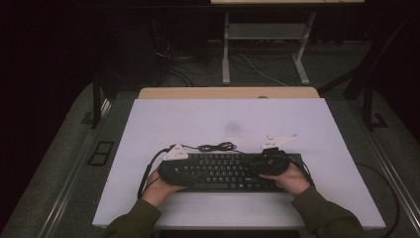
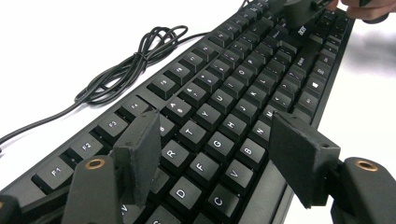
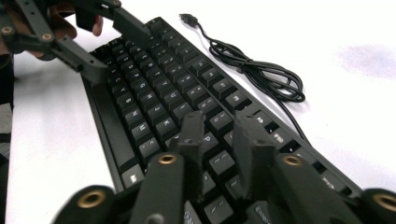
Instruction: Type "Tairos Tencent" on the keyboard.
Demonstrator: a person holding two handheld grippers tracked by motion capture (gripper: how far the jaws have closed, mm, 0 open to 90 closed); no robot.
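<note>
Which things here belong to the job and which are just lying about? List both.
In the job: keyboard, its bundled cable, left tongs open above the keys, right tongs nearly closed over the keys.

Lying about: white table, desk frame and floor cables behind.

White tabletop (image 1: 307, 124); dark floor beyond, desk legs (image 1: 226, 49), loose cables (image 1: 257, 67).

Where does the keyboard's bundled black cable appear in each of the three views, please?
High view: the bundled cable lies on the white table just behind the keyboard's far edge, near the middle.
Left gripper view: the cable is at upper left, left of the function-key row.
Right gripper view: the cable is at upper right, right of the keyboard, its plug end towards the top.
Shared landmark: the keyboard's far long edge, which the cable lies beside.
</note>
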